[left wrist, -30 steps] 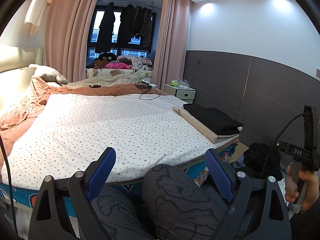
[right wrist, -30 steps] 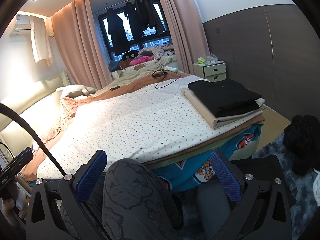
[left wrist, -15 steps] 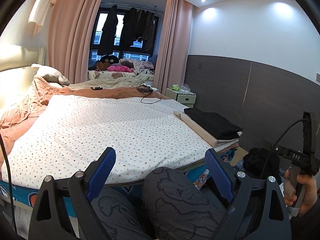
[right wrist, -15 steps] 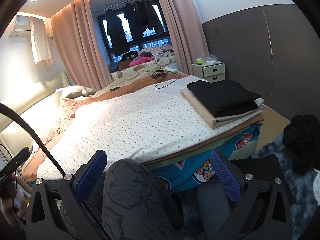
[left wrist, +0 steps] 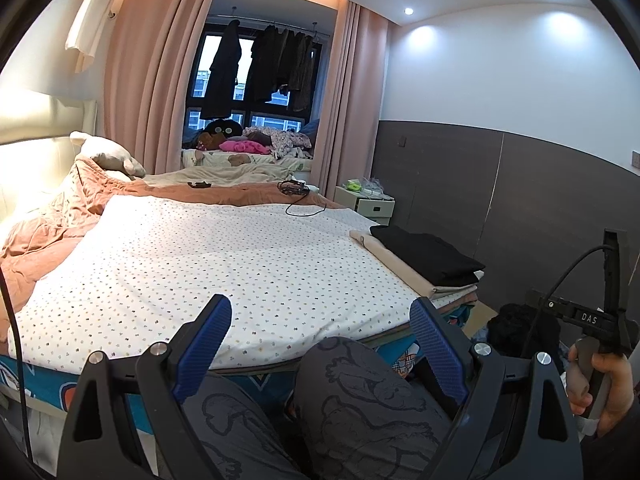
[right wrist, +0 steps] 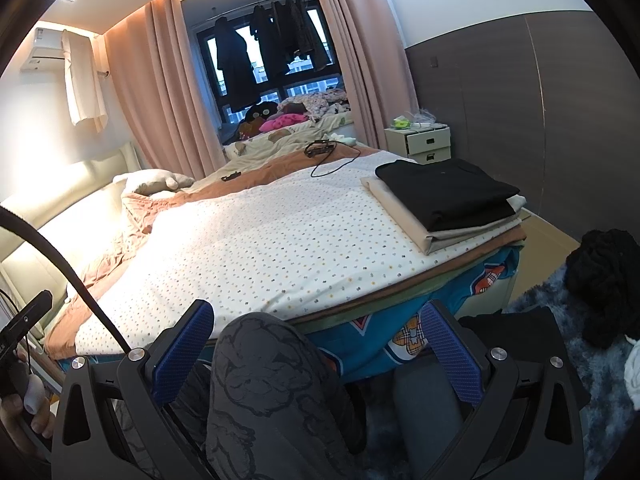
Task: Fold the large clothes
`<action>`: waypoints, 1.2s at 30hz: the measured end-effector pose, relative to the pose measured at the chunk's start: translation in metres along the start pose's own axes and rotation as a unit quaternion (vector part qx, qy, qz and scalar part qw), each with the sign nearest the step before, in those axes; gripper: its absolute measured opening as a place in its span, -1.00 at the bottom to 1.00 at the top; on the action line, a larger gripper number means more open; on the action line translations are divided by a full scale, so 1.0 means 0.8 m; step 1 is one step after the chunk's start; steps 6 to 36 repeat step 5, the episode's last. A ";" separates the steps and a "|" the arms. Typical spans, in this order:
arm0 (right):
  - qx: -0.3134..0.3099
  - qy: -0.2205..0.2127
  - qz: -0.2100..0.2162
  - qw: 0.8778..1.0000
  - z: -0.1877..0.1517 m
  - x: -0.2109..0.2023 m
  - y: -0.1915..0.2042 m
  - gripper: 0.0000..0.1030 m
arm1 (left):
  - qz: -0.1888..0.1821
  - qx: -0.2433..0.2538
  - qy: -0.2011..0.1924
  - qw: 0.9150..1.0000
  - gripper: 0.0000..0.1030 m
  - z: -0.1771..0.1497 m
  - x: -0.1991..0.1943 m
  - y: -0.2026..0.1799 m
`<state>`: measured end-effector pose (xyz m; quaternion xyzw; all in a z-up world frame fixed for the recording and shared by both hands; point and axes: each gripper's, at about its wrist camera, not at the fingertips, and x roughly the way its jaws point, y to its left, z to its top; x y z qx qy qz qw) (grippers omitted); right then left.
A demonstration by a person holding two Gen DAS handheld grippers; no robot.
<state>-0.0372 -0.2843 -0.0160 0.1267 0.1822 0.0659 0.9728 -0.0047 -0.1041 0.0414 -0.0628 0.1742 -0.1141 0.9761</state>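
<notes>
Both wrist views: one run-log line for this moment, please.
left gripper: open, empty | right gripper: open, empty | folded stack: bed corner | dark pile: on floor

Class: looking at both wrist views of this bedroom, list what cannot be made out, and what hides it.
- Folded stack: how many garments lie under the black top is unclear in both views; it covers them.
- Dark heap on the floor: right view, cut by the edge.
- Bed front: blocked by the person's knee.

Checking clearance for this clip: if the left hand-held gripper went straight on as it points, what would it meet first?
Probably the white dotted bedsheet ahead of the open left hand-held gripper; the person's grey patterned knee sits below its line. Depth is unclear.
</notes>
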 end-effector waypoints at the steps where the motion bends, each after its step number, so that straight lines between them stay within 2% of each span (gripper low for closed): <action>1: 0.001 -0.002 0.001 1.000 0.001 -0.002 0.001 1.00 | -0.001 -0.001 -0.002 1.000 0.79 0.000 -0.003 0.000; 36: -0.003 -0.005 0.000 1.000 -0.001 0.000 0.004 1.00 | 0.001 -0.001 -0.008 1.000 0.79 0.001 -0.010 0.004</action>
